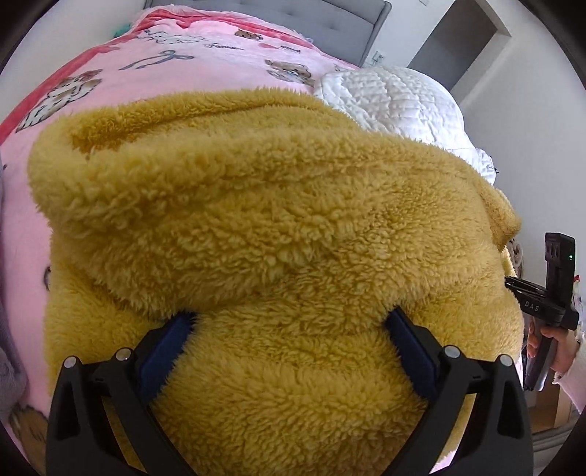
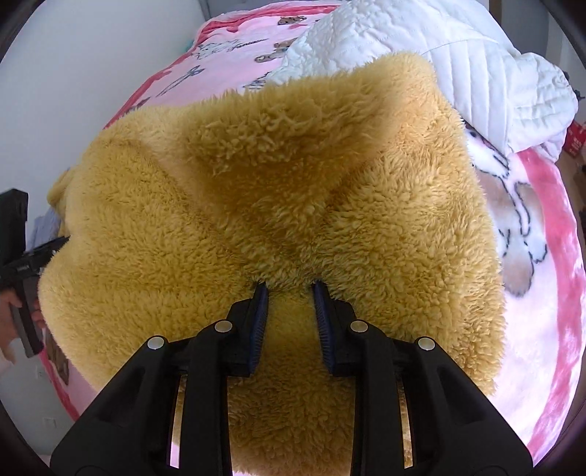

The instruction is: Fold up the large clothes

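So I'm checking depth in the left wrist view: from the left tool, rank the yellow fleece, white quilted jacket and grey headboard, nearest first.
1. Yellow fleece: right at the left tool, between its fingers.
2. White quilted jacket: beyond the fleece, upper right on the bed.
3. Grey headboard: farthest, along the top, behind the pink blanket.

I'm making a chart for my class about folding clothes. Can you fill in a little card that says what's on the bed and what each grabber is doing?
garment: fluffy yellow fleece coat, bunched in thick folds
lies on: pink blanket with teddy bear pictures
also on the bed: white quilted jacket, beyond the coat
left gripper: jaws wide apart, pressed into the fleece, not pinching
right gripper: jaws narrow, squeezing a ridge of fleece that puckers at the tips
folding: not finished, coat lumpy
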`<state>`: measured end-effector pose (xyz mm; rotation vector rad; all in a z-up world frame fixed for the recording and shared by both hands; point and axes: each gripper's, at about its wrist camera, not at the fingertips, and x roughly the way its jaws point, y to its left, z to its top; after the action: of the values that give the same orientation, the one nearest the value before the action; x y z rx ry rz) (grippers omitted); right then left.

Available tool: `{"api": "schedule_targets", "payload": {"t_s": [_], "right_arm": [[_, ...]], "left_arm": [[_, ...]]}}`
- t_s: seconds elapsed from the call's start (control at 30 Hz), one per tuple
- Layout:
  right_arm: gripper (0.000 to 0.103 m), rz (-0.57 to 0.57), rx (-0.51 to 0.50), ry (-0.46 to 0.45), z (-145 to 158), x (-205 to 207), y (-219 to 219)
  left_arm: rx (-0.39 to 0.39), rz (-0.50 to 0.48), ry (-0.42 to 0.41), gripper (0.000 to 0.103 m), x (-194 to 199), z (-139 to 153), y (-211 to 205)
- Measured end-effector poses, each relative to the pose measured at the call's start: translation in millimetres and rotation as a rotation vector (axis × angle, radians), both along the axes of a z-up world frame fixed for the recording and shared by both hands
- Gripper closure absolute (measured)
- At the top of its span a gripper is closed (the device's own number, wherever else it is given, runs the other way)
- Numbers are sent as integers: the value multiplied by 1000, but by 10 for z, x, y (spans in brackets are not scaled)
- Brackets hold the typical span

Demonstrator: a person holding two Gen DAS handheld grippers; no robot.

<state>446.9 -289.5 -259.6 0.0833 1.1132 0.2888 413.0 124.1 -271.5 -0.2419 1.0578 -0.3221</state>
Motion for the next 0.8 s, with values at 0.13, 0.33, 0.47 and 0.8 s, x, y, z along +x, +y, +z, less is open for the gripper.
{"api": "schedule_targets", "payload": {"t_s": [0.13,0.33,0.47,0.8], "right_arm": [[79,-16,-20,34,94,24,24],[45,40,-30,-46,665,34,218],[17,108,-46,-179,1154,-110,442],[16,230,-134,-201,1501,-69,1356]], "left_arm": [[5,-6,-25,4,-18,75,0],[9,-2,-71,5,-287,469,210],[11,44,-72,5,-446,590,599],[-443,70,149,5,46,-144,1685]]}}
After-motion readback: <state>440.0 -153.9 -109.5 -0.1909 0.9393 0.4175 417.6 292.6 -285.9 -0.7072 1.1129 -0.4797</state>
